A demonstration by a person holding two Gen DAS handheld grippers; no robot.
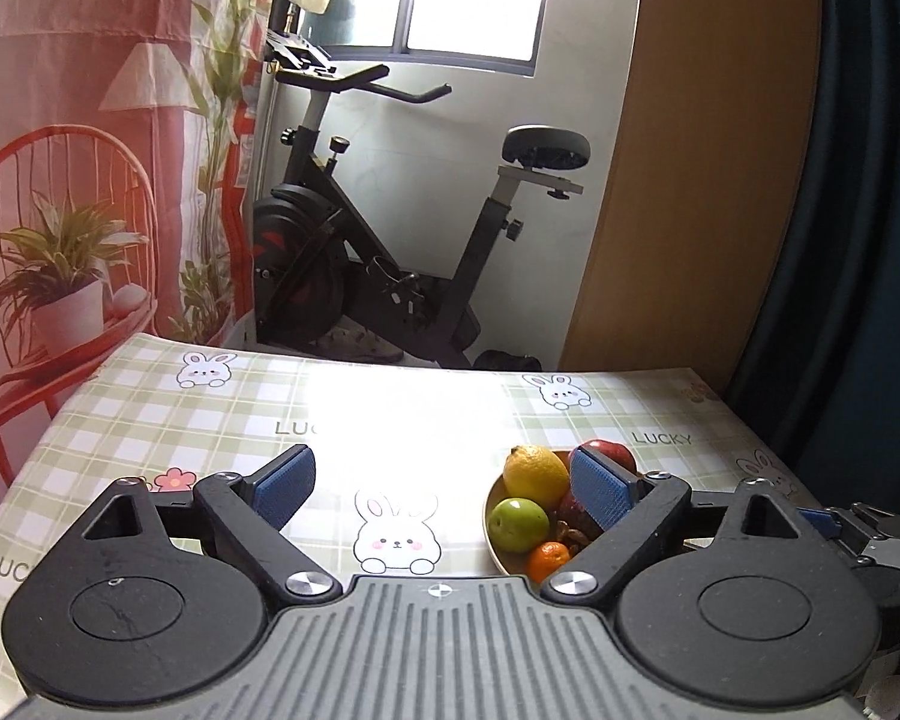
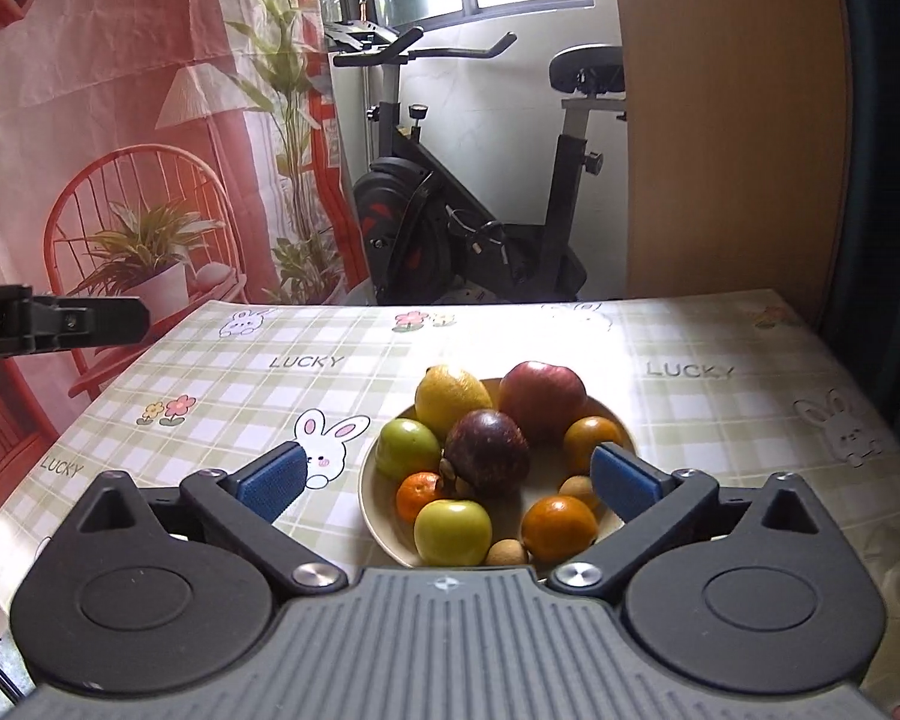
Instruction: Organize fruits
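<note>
A shallow cream bowl [image 2: 384, 516] sits on the worktop [image 2: 720, 420], which is covered by a green-checked cloth printed with rabbits and the word "LUCKY". The bowl is heaped with fruit: a yellow lemon [image 2: 452, 399] and a red apple [image 2: 542, 399] at the back, a dark purple round fruit [image 2: 487, 451] in the middle, two green fruits [image 2: 407, 449] [image 2: 453, 531] on the left and front, three oranges [image 2: 558, 528] [image 2: 594, 435] [image 2: 420, 495], and a few small brown round fruits [image 2: 506, 553] near the front rim.

The right gripper [image 2: 447, 483] hovers just before the bowl, its blue-padded fingers [image 2: 270, 483] spread wide, holding nothing. The left gripper [image 1: 441, 489] is over bare cloth to the left of the bowl, its fingers also wide apart and empty; its right finger [image 1: 600, 492] hides part of the fruit pile in that view. An exercise bike [image 2: 480, 210] stands behind the worktop.
</note>
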